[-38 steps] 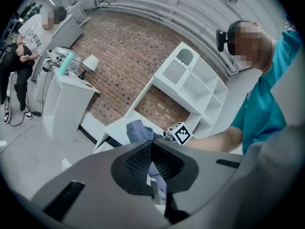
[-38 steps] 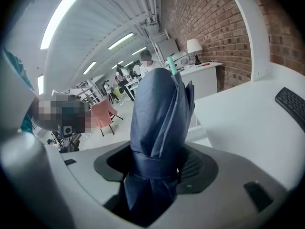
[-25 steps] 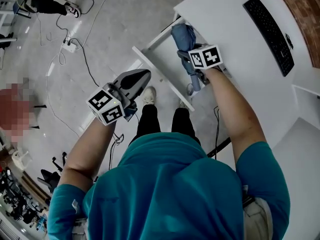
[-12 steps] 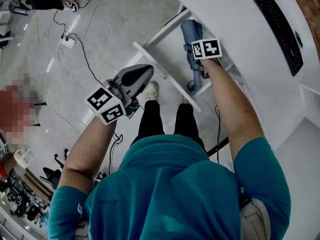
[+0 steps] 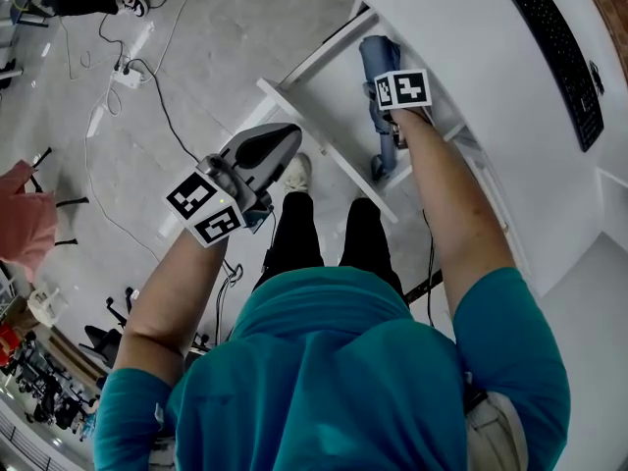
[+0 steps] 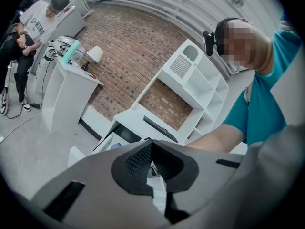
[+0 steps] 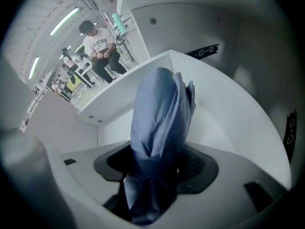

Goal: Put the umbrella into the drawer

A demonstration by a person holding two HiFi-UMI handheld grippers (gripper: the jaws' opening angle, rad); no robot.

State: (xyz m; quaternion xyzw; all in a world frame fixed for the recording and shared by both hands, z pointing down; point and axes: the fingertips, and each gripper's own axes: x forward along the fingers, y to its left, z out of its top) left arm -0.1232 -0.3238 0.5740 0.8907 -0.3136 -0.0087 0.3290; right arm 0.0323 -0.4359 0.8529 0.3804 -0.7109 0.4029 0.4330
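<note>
Noted, against one second ago, a short shift of the right gripper (image 5: 397,91) and its load toward the desk (image 5: 461,37); left gripper (image 5: 287,135) found much where it was.

Far left: observed cables (image 5: 147,77) trailing over the grey floor. Found left gripper raised over that floor, well apart from the furniture, jaws pressed together with nothing between them (confirmed in its own view).

Next right: recorded white drawer (image 5: 324,150) pulled open from under the desk edge. Found blue folded umbrella (image 5: 376,67) lying lengthwise within the drawer's outline, one end toward the desk, the other toward the person. Cannot tell whether it rests on the drawer bottom.

Confirmed right gripper clamped on the umbrella near its strapped part, fabric bunched between both pads. Saw, in the right gripper view, canopy running forward from the jaws with white drawer walls curving round it.

Far right: recorded black keyboard (image 5: 559,57) lying on the desk top.
</note>
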